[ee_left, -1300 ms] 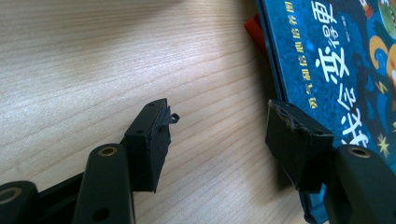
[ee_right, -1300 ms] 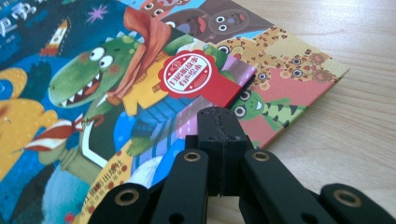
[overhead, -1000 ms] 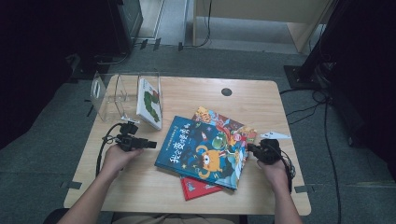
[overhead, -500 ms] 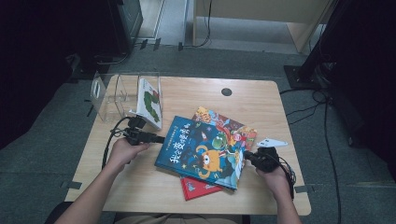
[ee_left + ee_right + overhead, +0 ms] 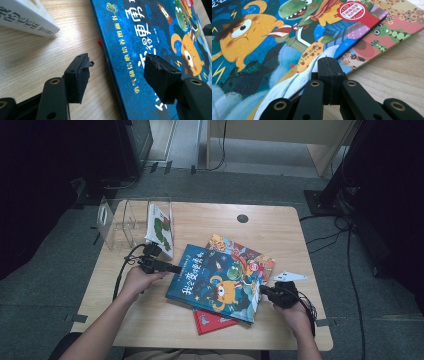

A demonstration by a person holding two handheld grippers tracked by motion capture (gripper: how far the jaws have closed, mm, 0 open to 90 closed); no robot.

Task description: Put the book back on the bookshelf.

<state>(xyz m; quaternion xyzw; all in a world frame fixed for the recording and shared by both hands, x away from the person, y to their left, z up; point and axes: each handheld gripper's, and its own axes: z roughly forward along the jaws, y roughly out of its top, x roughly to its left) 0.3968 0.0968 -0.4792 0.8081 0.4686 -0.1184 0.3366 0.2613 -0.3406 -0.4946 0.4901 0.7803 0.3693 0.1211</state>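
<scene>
A blue picture book [image 5: 215, 282] lies on top of a pile in the middle of the wooden table [image 5: 280, 227]. My left gripper [image 5: 175, 268] is at its left edge. In the left gripper view this gripper [image 5: 120, 72] is open and its jaws have just been opening. The blue book's [image 5: 140, 32] spine edge runs under the gap, and the pads do not press on it. My right gripper [image 5: 263, 290] is at the book's right edge. In the right gripper view its jaws [image 5: 329, 67] are shut together with nothing between them, the tip against the blue book's [image 5: 274, 37] edge.
A colourful book [image 5: 260, 262] and a red book [image 5: 212, 321] lie under the blue one. A clear acrylic stand [image 5: 125, 222] at the back left holds a white book [image 5: 161, 227], close to my left gripper. A round hole [image 5: 242, 218] is in the tabletop.
My left hand has moved right, bringing its gripper up to the blue book's left edge. My right hand has slid slightly toward the table's front along the book's right edge.
</scene>
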